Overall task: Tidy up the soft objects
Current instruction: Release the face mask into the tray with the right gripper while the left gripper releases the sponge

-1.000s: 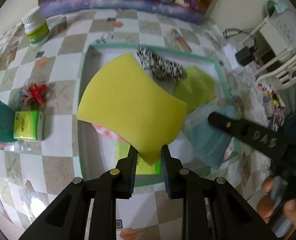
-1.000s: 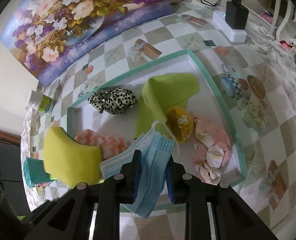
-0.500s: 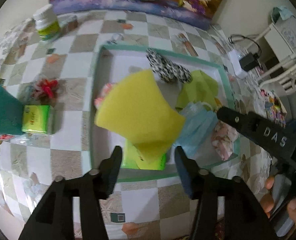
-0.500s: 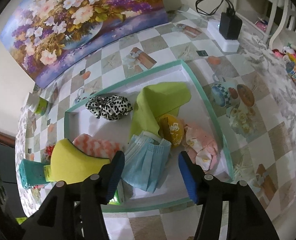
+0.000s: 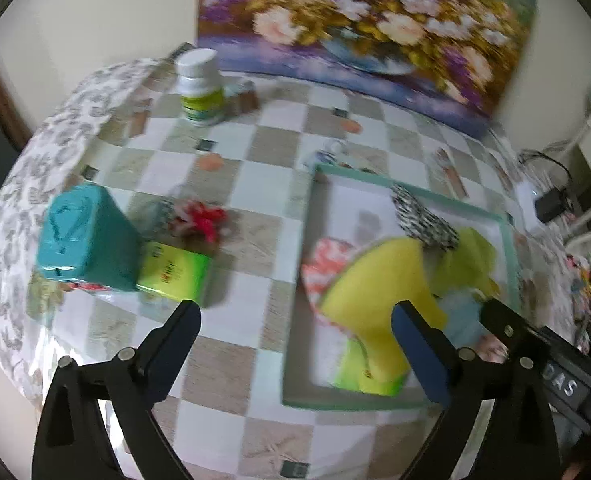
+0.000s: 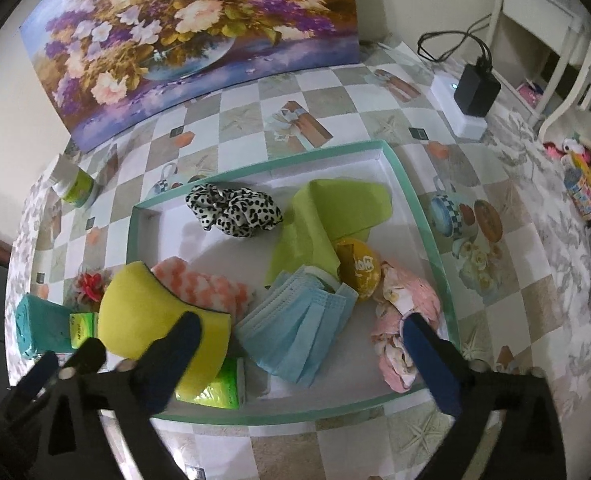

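A teal-rimmed white tray (image 6: 411, 196) holds soft things: a yellow sponge (image 6: 147, 316) at its near left, a blue face mask (image 6: 303, 336), a leopard scrunchie (image 6: 235, 210), a green cloth (image 6: 327, 216), an orange-white cloth (image 6: 207, 284), a yellow pouch (image 6: 361, 268) and a pink floral cloth (image 6: 405, 312). The sponge (image 5: 375, 300) leans on a green packet (image 6: 219, 388). My right gripper (image 6: 301, 348) is open and empty above the tray's near edge. My left gripper (image 5: 295, 316) is open and empty, left of the tray (image 5: 295, 320).
Left of the tray stand a teal box (image 5: 87, 236), a green tissue pack (image 5: 173, 270), a red flower (image 5: 201, 218) and a white bottle (image 5: 199, 88). A floral painting (image 6: 191, 36) leans on the far wall. A charger (image 6: 475, 90) sits far right.
Both grippers opened and let go: the sponge and the mask now lie in the tray. Both grippers drew back, and the left one swung to the left.
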